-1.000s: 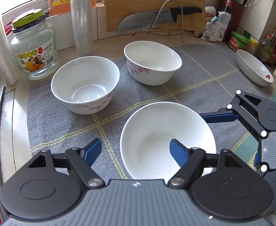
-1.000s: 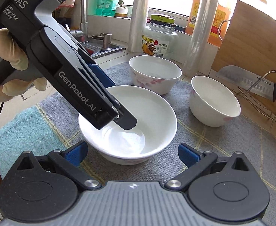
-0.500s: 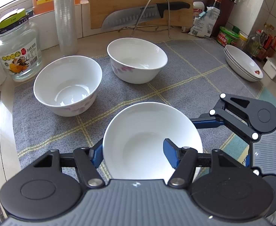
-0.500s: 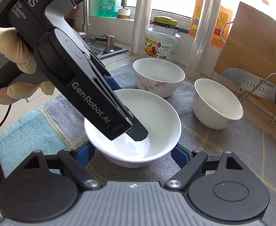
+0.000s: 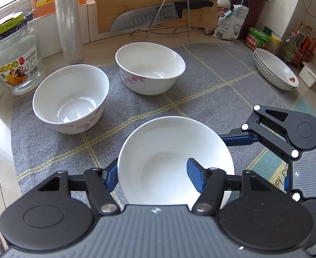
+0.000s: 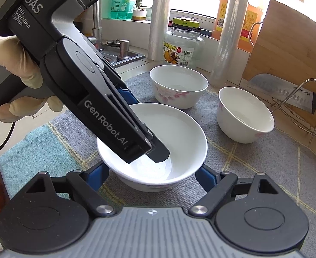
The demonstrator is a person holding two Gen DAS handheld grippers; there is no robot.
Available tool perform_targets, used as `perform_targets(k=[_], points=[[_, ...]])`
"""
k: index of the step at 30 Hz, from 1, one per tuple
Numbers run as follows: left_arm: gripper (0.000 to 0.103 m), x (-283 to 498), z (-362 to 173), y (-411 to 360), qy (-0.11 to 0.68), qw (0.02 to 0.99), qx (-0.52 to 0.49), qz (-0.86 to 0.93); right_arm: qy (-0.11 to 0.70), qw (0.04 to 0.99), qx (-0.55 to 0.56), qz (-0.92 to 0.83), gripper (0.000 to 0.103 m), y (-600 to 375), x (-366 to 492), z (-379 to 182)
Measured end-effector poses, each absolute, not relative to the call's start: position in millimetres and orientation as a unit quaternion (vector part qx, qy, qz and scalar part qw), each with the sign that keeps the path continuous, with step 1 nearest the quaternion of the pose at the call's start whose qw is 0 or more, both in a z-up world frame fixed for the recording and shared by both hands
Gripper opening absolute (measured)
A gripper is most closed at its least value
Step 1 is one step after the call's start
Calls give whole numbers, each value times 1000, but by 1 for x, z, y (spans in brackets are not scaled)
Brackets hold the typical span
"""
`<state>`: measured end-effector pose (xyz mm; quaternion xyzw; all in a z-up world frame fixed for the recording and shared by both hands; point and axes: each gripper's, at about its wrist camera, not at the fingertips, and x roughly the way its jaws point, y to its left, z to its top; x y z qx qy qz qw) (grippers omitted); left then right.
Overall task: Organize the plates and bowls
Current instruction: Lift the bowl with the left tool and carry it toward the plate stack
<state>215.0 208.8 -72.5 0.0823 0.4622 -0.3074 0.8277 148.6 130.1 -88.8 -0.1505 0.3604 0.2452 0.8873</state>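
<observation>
A white bowl point(image 5: 171, 157) sits nearest on the grey checked mat point(image 5: 211, 81). My left gripper point(image 5: 152, 175) pinches its left wall, one finger outside, one finger inside the bowl. In the right wrist view the same bowl point(image 6: 179, 129) lies between the open fingers of my right gripper point(image 6: 152, 175), which straddle it low at the sides. Two more white bowls with pink flowers stand behind, one at the left point(image 5: 70, 97) and one further back point(image 5: 150, 66). A stack of shallow plates point(image 5: 275, 72) rests at the far right.
A glass jar point(image 5: 13, 58), plastic-wrap rolls point(image 5: 68, 17) and an oil bottle line the back left. A wooden cutting board point(image 5: 155, 2) with a knife point(image 5: 158, 13) on a wire rack stands behind. Condiment jars crowd the right corner. A sink point(image 6: 117, 53) lies left.
My left gripper has closed onto the near bowl's wall and the bowl now looks raised and tilted. My right gripper has moved in so that its fingers flank the bowl.
</observation>
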Motion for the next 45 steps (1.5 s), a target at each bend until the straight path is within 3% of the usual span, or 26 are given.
perform_targets(k=[45], points=[[64,217,-66,41,427,777,148,-438,374,916,-108,97,90,-6,117,-76]])
